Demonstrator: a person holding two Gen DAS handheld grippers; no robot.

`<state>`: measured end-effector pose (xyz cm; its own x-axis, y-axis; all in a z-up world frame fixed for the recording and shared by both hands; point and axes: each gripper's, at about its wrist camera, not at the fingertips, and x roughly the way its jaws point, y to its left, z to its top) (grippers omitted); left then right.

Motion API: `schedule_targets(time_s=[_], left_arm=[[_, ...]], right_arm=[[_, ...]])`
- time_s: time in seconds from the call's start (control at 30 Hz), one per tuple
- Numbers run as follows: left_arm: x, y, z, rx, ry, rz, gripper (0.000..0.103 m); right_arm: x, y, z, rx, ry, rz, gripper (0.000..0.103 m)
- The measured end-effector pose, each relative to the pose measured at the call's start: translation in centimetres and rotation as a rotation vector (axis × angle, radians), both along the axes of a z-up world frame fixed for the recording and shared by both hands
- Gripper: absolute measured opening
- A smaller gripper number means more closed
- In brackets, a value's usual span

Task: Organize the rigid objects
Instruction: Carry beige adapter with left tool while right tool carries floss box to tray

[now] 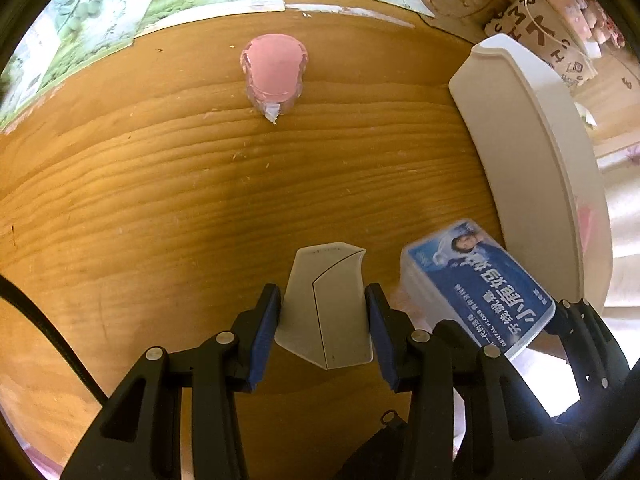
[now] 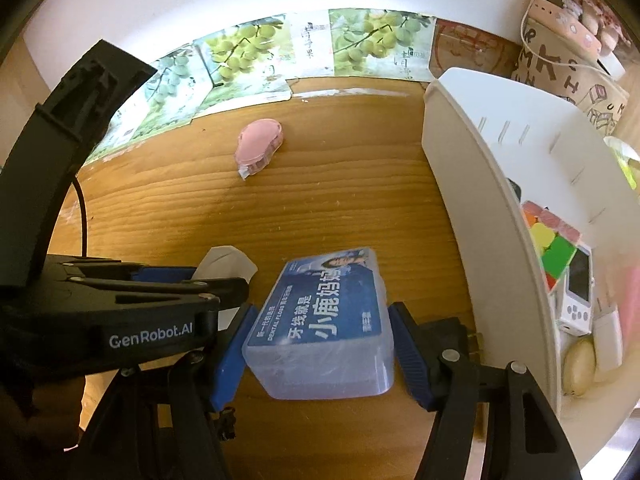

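On the wooden worktop (image 1: 160, 200), my left hand-held gripper (image 1: 324, 316) brackets a flat white card (image 1: 326, 312), pads touching or nearly so; I cannot tell. My right hand-held gripper (image 2: 320, 344) straddles the floss box (image 2: 324, 320), jaws wide. Rigid, light, probably slick plastic: I'd pinch its long sides. The white bin (image 2: 480, 160) stands just beside.

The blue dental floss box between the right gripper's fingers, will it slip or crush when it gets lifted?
The dental floss box looks like rigid translucent plastic with flat sides, so it probably won't crush. Its smooth walls may be a bit slippery against the right gripper pads. It sits flat on the wooden table, so rolling seems unlikely.
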<state>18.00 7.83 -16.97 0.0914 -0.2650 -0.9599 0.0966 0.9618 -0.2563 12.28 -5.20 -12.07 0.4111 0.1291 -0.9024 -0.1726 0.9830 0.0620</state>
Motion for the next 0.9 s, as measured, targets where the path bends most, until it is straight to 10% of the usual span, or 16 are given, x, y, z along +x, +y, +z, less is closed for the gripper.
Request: schedule_targets(time_s=[0.9], left_arm=[[-5.1,-2.8,6.7,-0.041,-0.147,0.211,0.047]], right_arm=[[-4.0,-6.8,6.4,0.047,-0.114,0.196,0.065]])
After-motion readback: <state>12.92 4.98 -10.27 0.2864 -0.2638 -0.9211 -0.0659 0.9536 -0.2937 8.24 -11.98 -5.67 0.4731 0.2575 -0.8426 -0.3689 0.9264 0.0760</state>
